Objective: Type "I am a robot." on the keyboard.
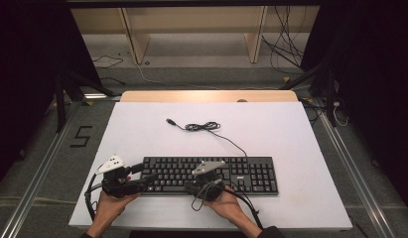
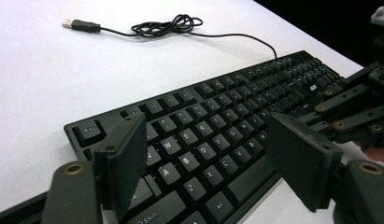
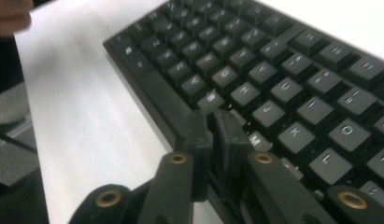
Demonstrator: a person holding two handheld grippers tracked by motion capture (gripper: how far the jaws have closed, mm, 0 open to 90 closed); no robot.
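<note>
The left claw stands wide open over the keyboard's nine-o'clock end, nothing between its jaws. The right claw is nearly closed, empty, tips down on the middle keys. The keyboard lies along the counter's near edge; its cable coils toward twelve o'clock.

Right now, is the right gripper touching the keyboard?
Cannot tell. In the right gripper view the right gripper, its jaws nearly together, sits low over the keyboard at its front edge near the M key, but the tips hide any contact or gap.
</note>
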